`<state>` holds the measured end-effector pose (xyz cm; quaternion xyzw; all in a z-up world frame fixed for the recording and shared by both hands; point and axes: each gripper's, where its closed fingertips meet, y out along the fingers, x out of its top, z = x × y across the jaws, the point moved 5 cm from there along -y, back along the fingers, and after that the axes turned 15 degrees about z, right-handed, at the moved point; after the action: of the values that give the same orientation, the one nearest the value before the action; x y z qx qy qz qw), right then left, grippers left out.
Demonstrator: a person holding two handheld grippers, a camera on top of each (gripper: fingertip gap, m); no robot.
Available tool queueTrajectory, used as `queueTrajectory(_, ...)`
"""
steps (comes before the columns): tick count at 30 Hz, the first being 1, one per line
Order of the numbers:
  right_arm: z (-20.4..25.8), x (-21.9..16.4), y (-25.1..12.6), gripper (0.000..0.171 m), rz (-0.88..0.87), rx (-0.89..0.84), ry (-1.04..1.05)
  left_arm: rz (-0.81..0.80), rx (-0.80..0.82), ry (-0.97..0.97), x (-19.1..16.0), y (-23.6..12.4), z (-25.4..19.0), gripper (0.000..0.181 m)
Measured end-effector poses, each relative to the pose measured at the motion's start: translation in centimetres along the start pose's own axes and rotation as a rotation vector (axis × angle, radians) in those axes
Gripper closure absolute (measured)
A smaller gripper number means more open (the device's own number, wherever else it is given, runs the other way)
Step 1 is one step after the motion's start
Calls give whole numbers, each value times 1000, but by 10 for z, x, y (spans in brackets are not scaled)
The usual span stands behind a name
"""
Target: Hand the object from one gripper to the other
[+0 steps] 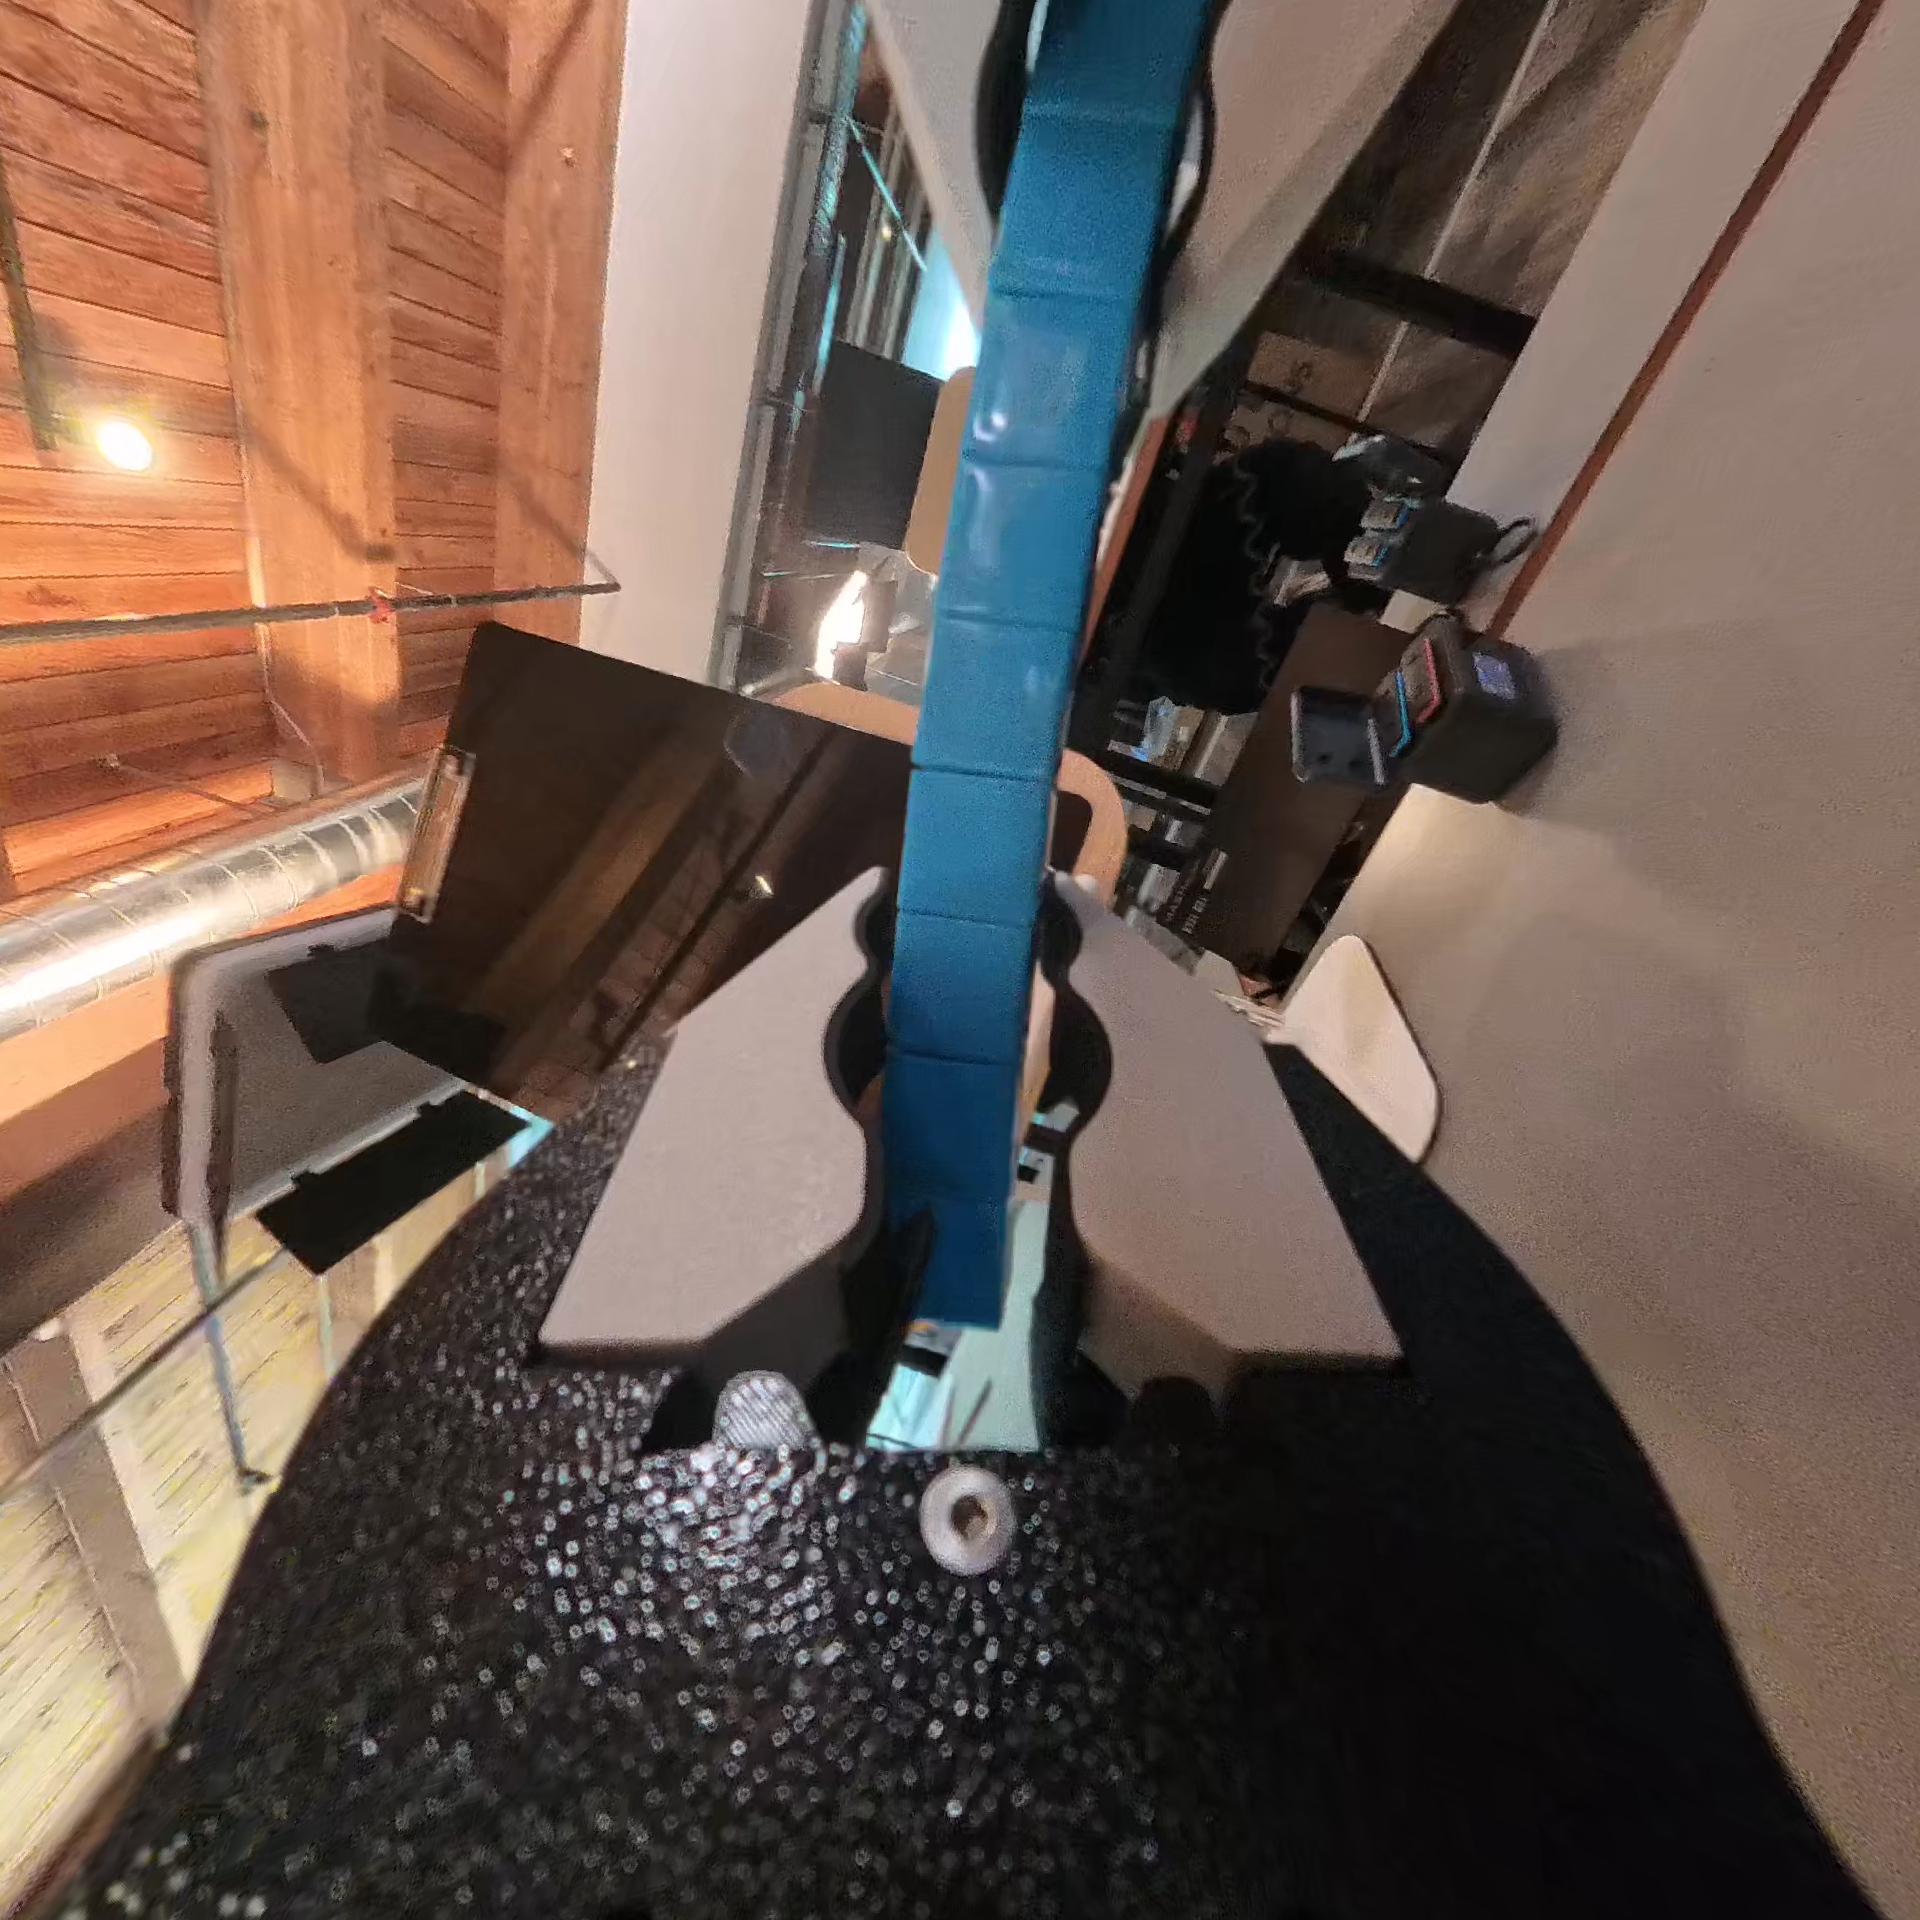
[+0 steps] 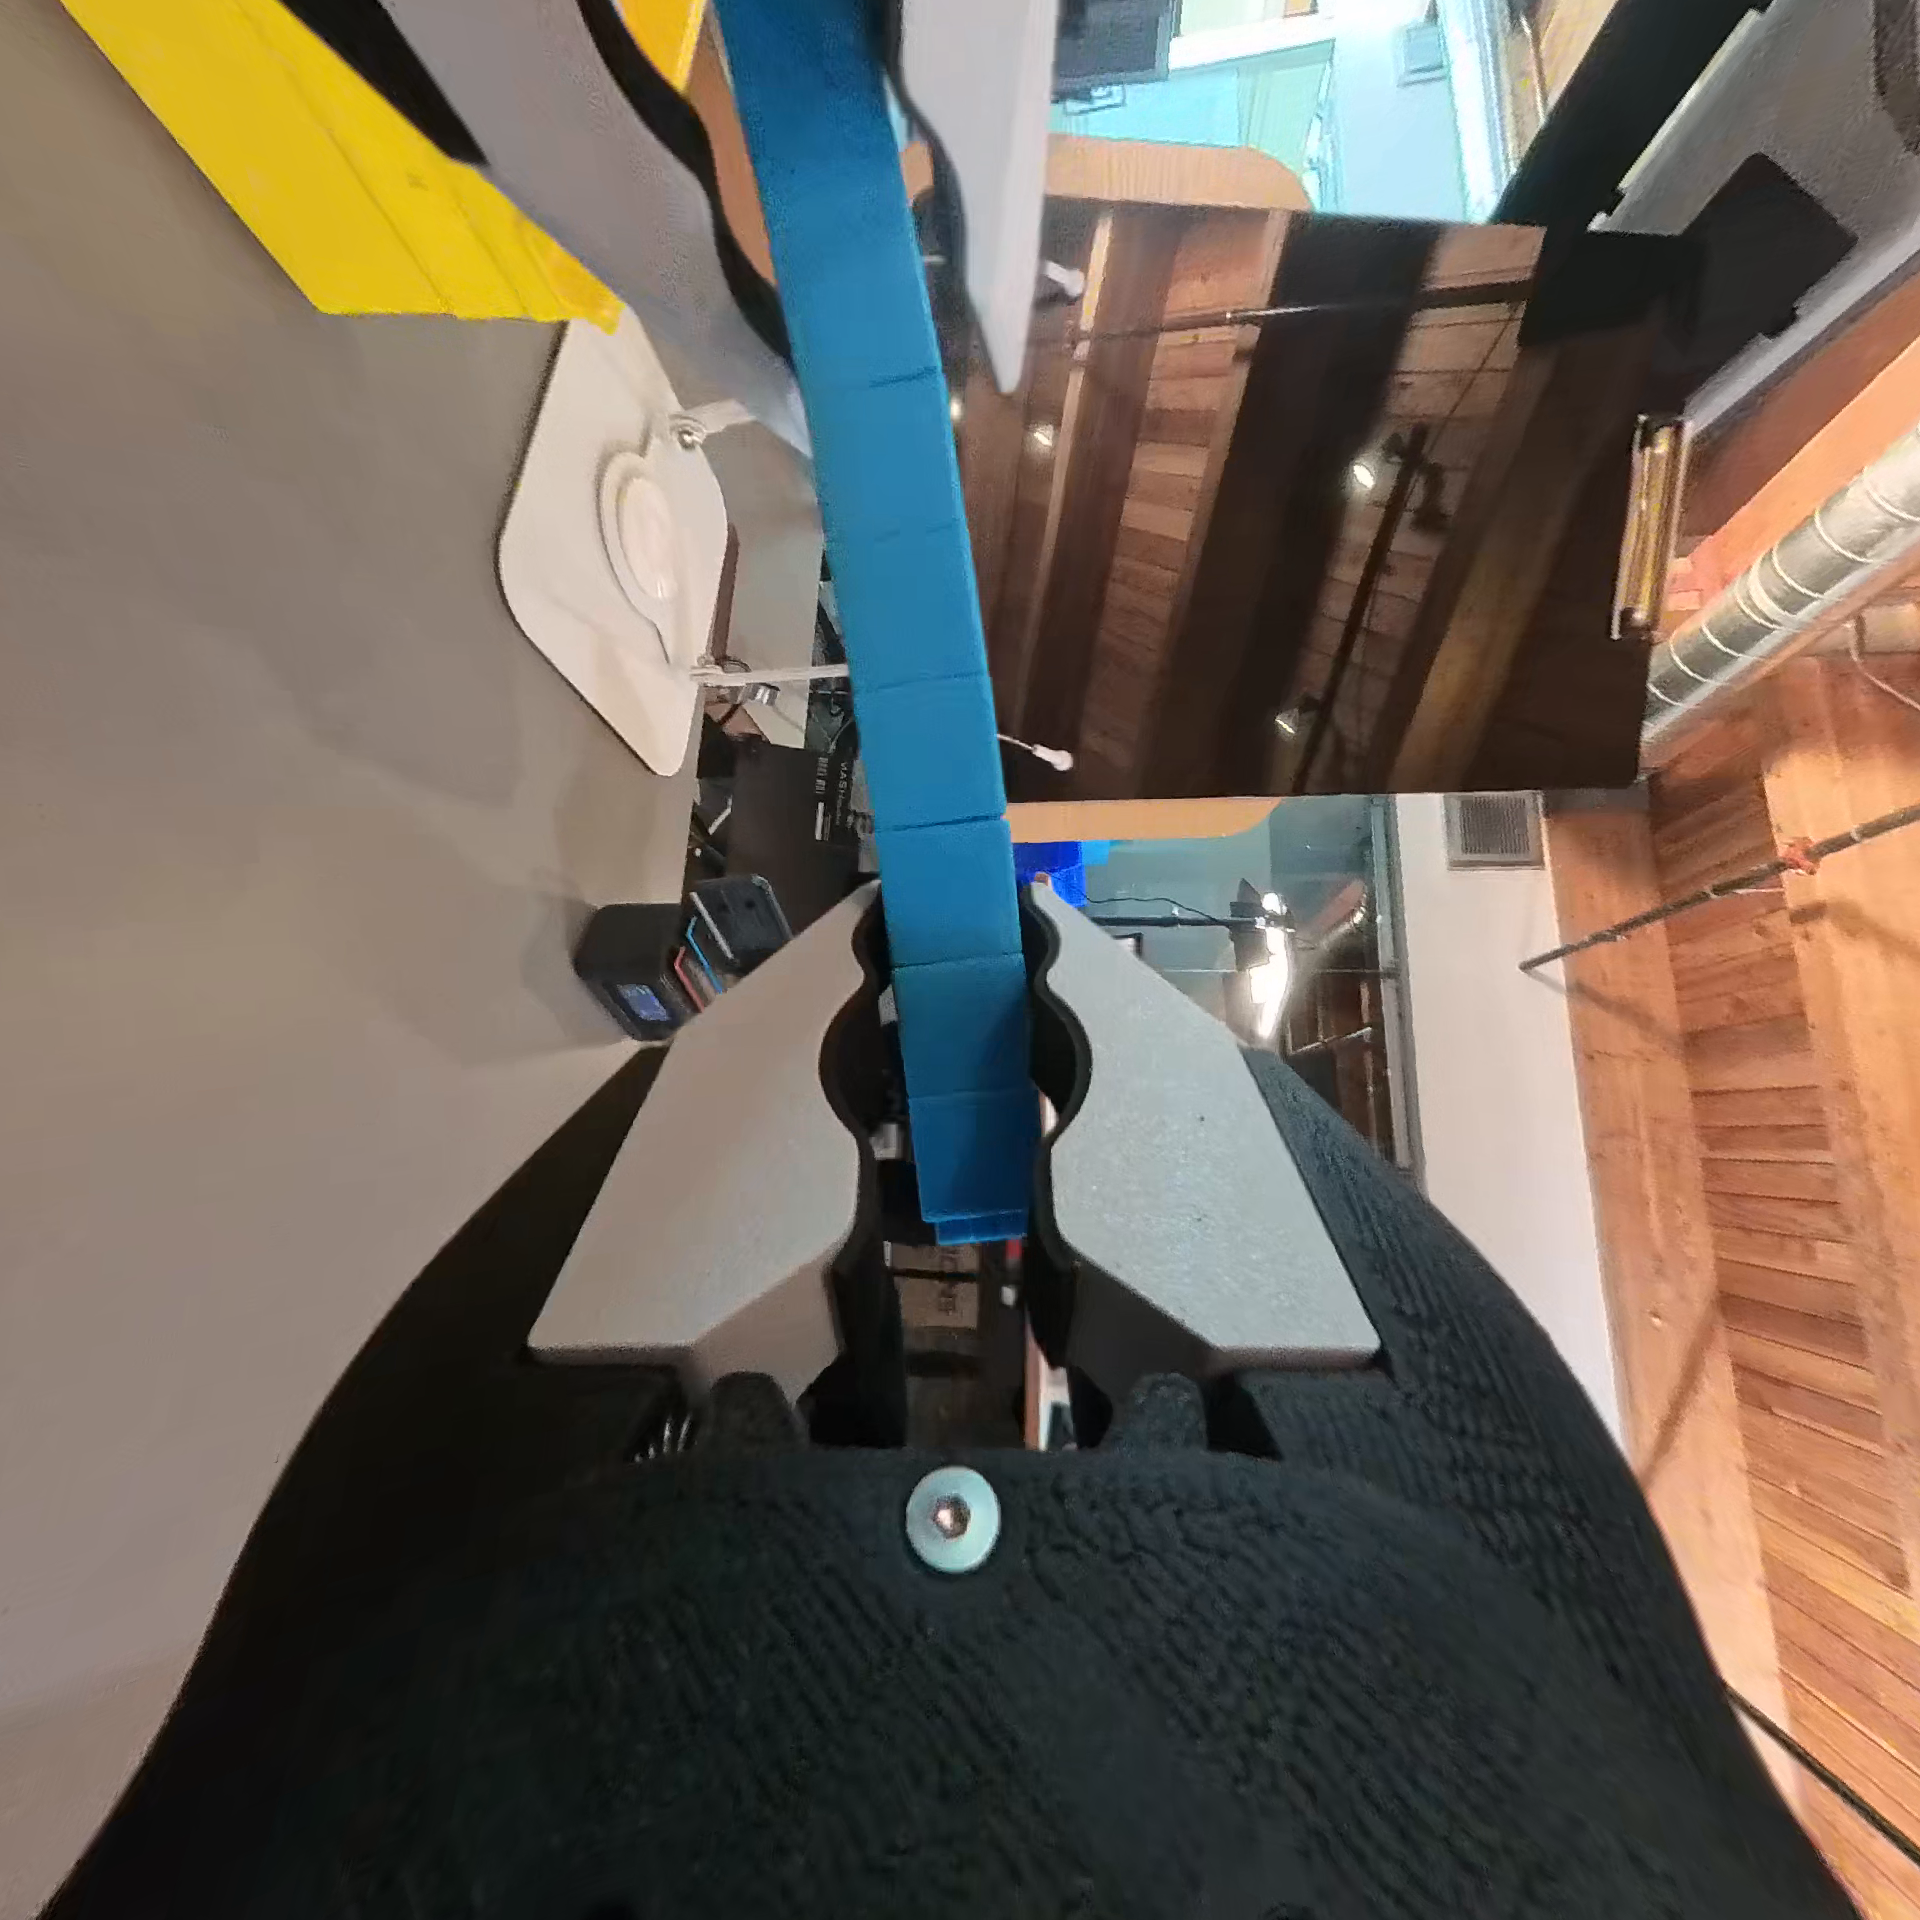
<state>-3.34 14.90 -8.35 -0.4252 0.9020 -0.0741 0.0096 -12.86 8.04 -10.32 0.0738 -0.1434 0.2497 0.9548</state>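
Wood-panelled room behind: both grippers, left (image 1: 961, 1081) and right (image 2: 956, 1060), clamp the blue segmented strip (image 1: 1023, 582). Mid-handover; one must release next.

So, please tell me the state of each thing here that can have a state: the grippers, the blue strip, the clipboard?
Left gripper: shut on the blue strip.
Right gripper: shut on the blue strip.
Blue strip: segmented, slightly bowed, one end in each gripper, spanning between them.
Dark clipboard: clip closed, no paper visible.

Segmented blue strip (image 1: 982, 831), clamped at both ends
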Motion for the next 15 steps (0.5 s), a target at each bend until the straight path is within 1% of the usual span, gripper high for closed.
queueTrajectory(2,-5,0,1,147,-3,-64,5,34,-63,-31,-3,4,-3,162)
queueTrajectory(3,-7,0,1,143,-13,-90,15,42,-91,-63,-4,6,-3,162)
queueTrajectory(5,-10,-1,1,119,-18,-99,39,65,-188,-192,-9,10,-3,162)
queueTrajectory(7,-19,-3,-4,100,-40,-130,93,36,-348,-380,-10,13,-6,162)
queueTrajectory(9,-28,-3,-12,85,-102,-156,167,-36,-532,-596,-9,14,-7,162)
queueTrajectory(13,-45,0,-25,81,-287,-160,380,-307,-944,-1064,-1,6,1,162)
queueTrajectory(15,-49,1,-26,80,-350,-151,447,-431,-1139,-1243,3,1,6,162)
